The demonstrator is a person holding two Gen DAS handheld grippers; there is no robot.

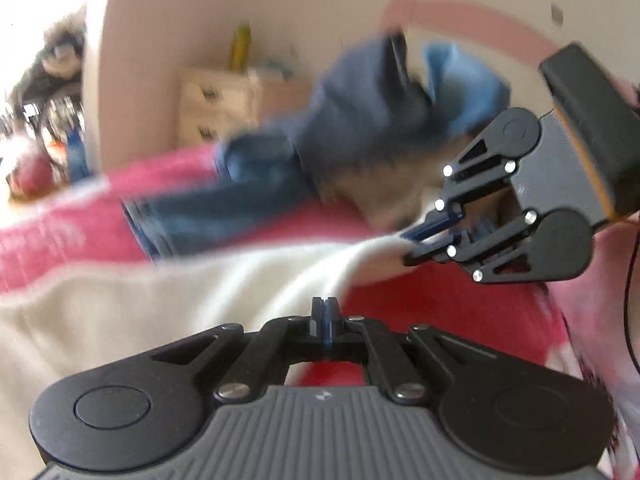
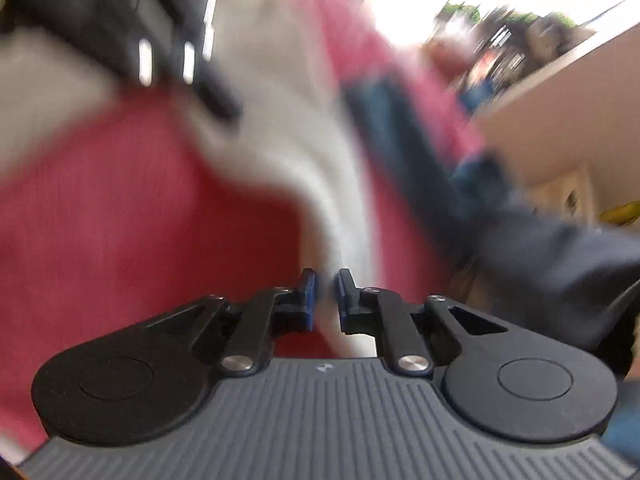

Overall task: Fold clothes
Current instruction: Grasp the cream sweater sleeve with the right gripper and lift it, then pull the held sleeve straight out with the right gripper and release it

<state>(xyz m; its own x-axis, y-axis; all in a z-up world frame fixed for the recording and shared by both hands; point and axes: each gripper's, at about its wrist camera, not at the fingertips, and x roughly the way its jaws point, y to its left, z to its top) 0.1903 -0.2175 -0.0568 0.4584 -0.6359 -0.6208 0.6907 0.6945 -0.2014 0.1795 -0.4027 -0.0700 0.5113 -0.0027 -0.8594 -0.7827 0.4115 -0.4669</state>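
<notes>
Your left gripper pinches the cream cloth; your right gripper holds its far corner narrowly, with jeans beyond the cloth.

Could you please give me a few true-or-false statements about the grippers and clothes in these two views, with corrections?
1. The right gripper pinches a white garment. True.
2. The left gripper is wide open. False: its fingers are pressed together at the white cloth's edge; the blur hides whether cloth sits between them.
3. Blue jeans lie beyond the white garment. True.
4. The cover under the clothes is green. False: it is red.
5. A chest of drawers stands against the wall. True.
</notes>
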